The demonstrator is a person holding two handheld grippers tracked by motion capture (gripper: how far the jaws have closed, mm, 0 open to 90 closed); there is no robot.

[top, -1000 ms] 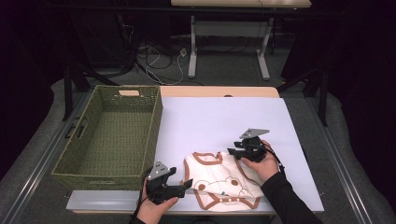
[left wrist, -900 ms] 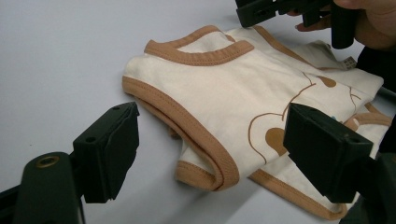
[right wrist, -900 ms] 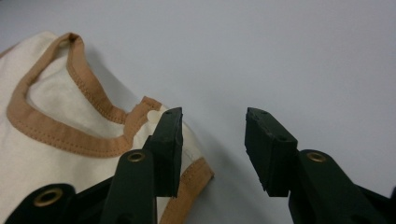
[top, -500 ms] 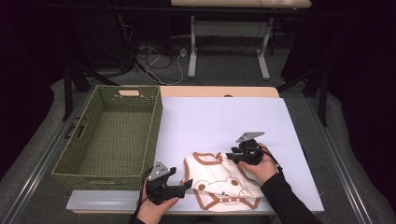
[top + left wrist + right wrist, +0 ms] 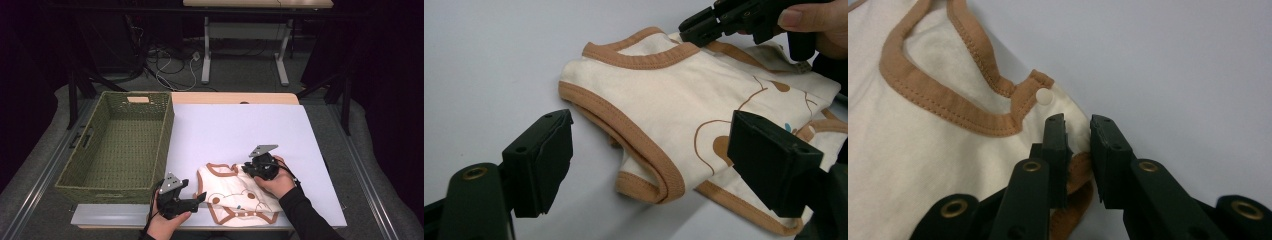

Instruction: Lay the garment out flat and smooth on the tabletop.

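Observation:
A cream baby garment (image 5: 235,195) with brown trim and a bear print lies flat near the table's front edge. My right gripper (image 5: 248,168) reaches in at its far shoulder. In the right gripper view the jaws (image 5: 1078,127) have just been closing and stand a narrow gap apart, open, with the shoulder's edge between them beside a white snap (image 5: 1044,96). My left gripper (image 5: 200,199) sits low at the garment's left side. Its jaws (image 5: 649,150) stand wide open around the near brown-trimmed armhole (image 5: 644,170), not touching it. The right gripper (image 5: 704,25) also shows at the top of the left gripper view.
A green woven basket (image 5: 165,140) stands on the left of the white table top (image 5: 240,125); nothing shows inside it. Beyond the table's far edge are cables and desk legs on the floor.
My right gripper has come a little nearer and lower onto the garment's shoulder, and its jaws have narrowed. The left gripper and the garment have kept still.

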